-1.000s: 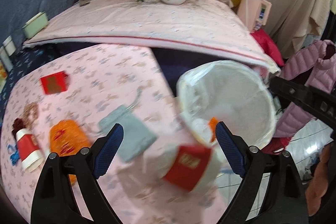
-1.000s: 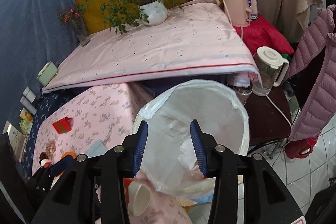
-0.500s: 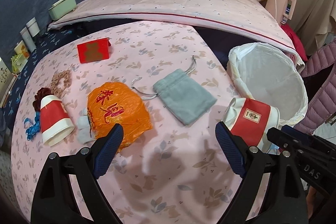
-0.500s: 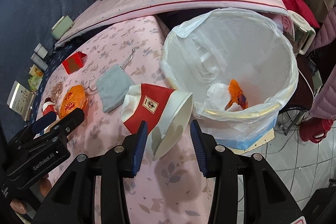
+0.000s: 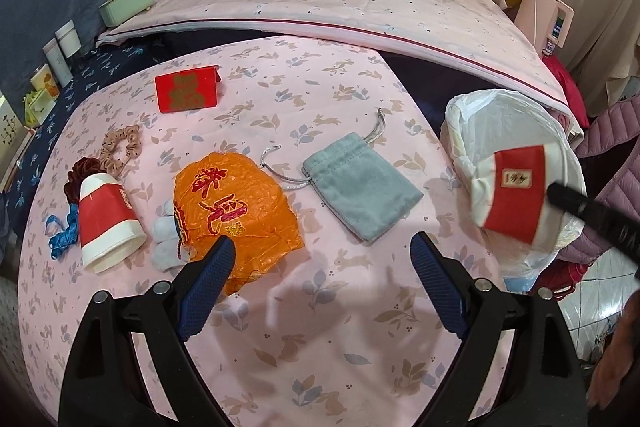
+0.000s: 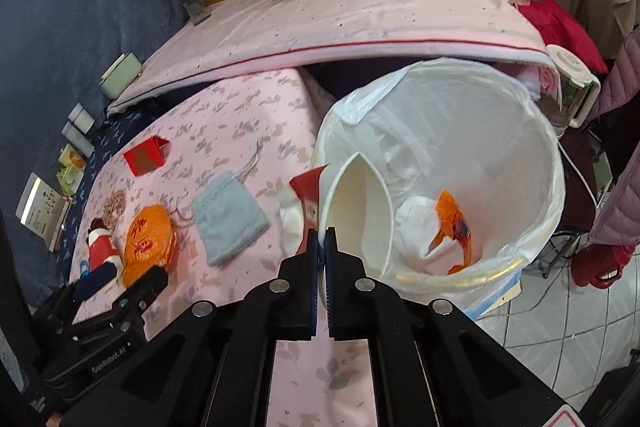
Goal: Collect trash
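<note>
Having just closed, my right tongs (image 6: 321, 241) are pinching the paper cup (image 6: 356, 215) at the bin's (image 6: 554, 163) nine o'clock rim; left tongs (image 5: 320, 271) are gaping empty; another cup (image 5: 106, 223) and orange wrapper (image 5: 236, 211) are waiting.

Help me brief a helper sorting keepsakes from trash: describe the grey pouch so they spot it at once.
Start at the pink leaf-print tablecloth. Near its middle, between the crumpled orange bag and the white-lined bin, lies the grey pouch. It is the only soft, plain grey thing there, flat, with silver drawstrings trailing from its gathered mouth.
</note>
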`<state>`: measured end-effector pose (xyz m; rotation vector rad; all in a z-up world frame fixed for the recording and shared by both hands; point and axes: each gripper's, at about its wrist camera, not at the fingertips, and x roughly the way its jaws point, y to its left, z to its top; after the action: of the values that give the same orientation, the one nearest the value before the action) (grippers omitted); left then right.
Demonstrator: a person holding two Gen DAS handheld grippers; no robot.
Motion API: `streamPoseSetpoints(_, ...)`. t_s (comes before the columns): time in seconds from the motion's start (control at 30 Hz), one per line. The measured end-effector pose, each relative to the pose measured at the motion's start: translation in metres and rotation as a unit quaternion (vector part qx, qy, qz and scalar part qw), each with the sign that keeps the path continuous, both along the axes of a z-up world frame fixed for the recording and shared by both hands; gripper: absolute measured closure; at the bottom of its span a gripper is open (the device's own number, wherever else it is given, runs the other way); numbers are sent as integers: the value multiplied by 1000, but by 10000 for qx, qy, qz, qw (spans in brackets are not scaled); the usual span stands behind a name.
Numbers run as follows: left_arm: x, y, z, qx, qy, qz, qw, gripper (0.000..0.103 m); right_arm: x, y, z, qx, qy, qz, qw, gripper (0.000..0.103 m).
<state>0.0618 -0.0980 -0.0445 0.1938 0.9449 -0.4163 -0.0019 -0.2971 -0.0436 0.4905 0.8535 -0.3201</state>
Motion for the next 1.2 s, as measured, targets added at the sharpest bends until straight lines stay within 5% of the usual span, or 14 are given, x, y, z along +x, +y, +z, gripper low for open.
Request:
streamPoseSetpoints(0.33,3,4,0,-27,59,82,9999,18,10,-37,17,-570,78,-570,9967,99)
streamPoseSetpoints(0.4,4,6,0,-32,54,98,9999,18,11,-36,20,-687,73,-634,9956,91)
streamPoseSetpoints(0.63,10,15,0,-57,108,258,9996,18,23,-9,30,-798,4,-239,9965,72)
streamPoseSetpoints(1.2,21,55,0,-149,132,663,9976,14,51,65,30,-950,49,574,9938,58)
